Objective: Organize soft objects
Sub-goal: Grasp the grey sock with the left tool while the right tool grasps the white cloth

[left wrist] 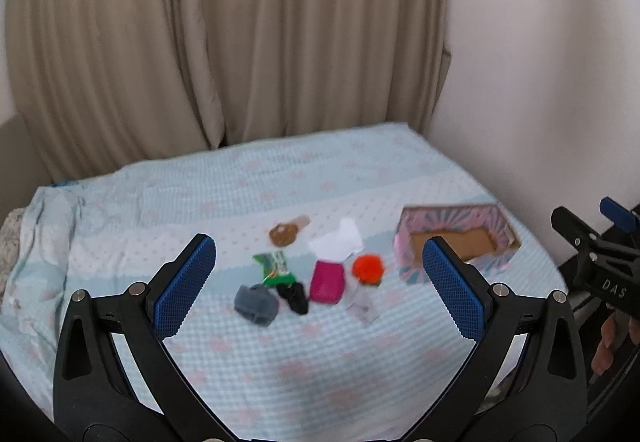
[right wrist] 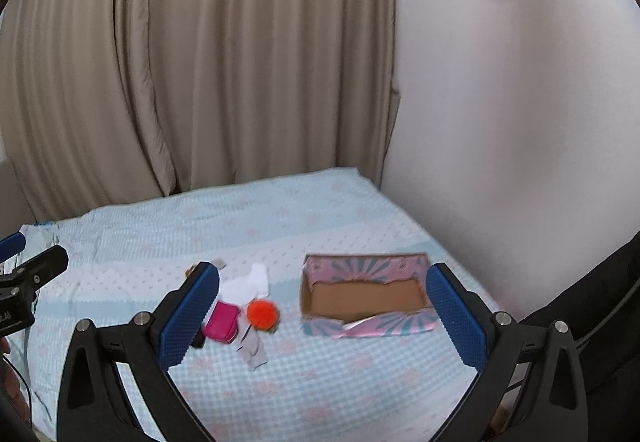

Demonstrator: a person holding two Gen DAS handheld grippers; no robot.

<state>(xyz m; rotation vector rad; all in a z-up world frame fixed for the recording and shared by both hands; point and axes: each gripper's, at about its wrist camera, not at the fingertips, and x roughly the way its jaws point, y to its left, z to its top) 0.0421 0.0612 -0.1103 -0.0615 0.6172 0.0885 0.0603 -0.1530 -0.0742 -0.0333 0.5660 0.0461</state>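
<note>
On the bed (left wrist: 280, 362): cardboard box (right wrist: 366, 296) ×1 | orange pom-pom (left wrist: 367, 268) ×1 | magenta pouch (left wrist: 327, 281) ×1 | grey cloth bundle (left wrist: 256, 304) ×1 | black fabric piece (left wrist: 295, 297) ×1 | green snack packet (left wrist: 275, 268) ×1 | brown round item (left wrist: 283, 234) ×1 | white paper (left wrist: 338, 242) ×1 | clear wrapper (left wrist: 363, 304) ×1

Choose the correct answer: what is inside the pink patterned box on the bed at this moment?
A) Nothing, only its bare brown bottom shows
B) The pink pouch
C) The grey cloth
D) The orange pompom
A: the box shows only its bare brown cardboard bottom, while the orange pompom, the pink pouch and the grey cloth all lie on the bed to its left.
</note>
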